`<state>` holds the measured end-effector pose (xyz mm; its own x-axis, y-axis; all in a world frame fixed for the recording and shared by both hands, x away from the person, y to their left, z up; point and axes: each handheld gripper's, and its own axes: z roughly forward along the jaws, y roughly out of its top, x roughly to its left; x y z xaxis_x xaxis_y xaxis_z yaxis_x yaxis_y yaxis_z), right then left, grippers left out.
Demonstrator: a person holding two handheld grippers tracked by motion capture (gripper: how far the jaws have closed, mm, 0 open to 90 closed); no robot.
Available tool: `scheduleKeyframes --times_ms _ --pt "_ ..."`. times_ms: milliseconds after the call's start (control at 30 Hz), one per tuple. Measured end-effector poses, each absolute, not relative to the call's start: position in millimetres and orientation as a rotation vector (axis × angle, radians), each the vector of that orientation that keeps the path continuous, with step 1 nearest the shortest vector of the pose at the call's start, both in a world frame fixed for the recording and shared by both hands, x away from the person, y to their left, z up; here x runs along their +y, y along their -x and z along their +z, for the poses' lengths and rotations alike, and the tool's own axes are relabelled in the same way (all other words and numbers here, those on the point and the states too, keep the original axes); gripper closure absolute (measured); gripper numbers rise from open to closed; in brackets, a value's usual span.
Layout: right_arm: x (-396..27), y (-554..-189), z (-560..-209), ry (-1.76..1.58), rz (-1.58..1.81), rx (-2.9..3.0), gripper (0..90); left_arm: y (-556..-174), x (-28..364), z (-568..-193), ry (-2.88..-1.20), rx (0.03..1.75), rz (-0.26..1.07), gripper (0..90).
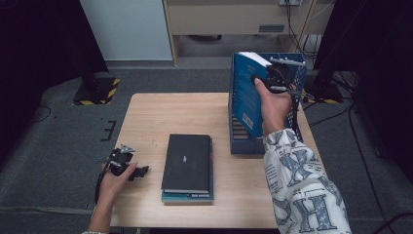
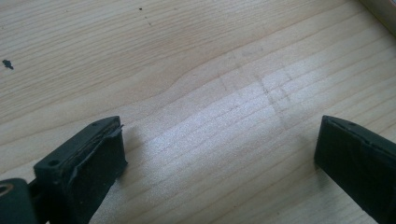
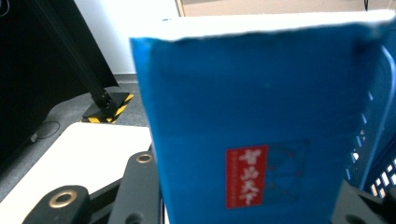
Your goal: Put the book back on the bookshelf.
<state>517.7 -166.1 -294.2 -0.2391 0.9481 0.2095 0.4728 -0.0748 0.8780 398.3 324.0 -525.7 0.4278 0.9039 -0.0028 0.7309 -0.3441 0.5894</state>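
The right gripper is clamped on a blue book, its jaws closed across the book's thickness near the top, as the right gripper view shows with the blue cover standing between the two black jaws. The book is held upright, its lower end down inside the blue slotted crate that stands at the far right corner of the table. It looks like a stiff, fairly thick paperback: moderately heavy, with a smooth cover that could slip, so a firm pinch across the covers near the upper edge seems the safest hold. The left gripper rests near the table's near left edge, its jaws wide apart over bare wood with nothing between them. Between the two hands, toward the near edge, a black book lies flat on top of a teal book, well apart from the crate.
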Motion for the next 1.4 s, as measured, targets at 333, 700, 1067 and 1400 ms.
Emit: scheduleKeyframes --times_ms 333,700,1067,1400 --pt "-162 -524 -307 -1.536 1.29 1.693 60.6 -398 324 -526 -2.17 1.378 0.443 0.9" --pt "-159 -529 -323 -1.559 1.266 1.707 60.6 -398 324 -526 -2.176 1.371 0.443 0.9" --pt "-155 -535 -330 -1.569 1.258 1.701 60.6 -398 324 -526 -2.175 1.37 0.442 1.0" --pt "-152 -538 -331 -1.557 1.249 1.693 60.6 -398 324 -526 -2.176 1.37 0.441 1.0"
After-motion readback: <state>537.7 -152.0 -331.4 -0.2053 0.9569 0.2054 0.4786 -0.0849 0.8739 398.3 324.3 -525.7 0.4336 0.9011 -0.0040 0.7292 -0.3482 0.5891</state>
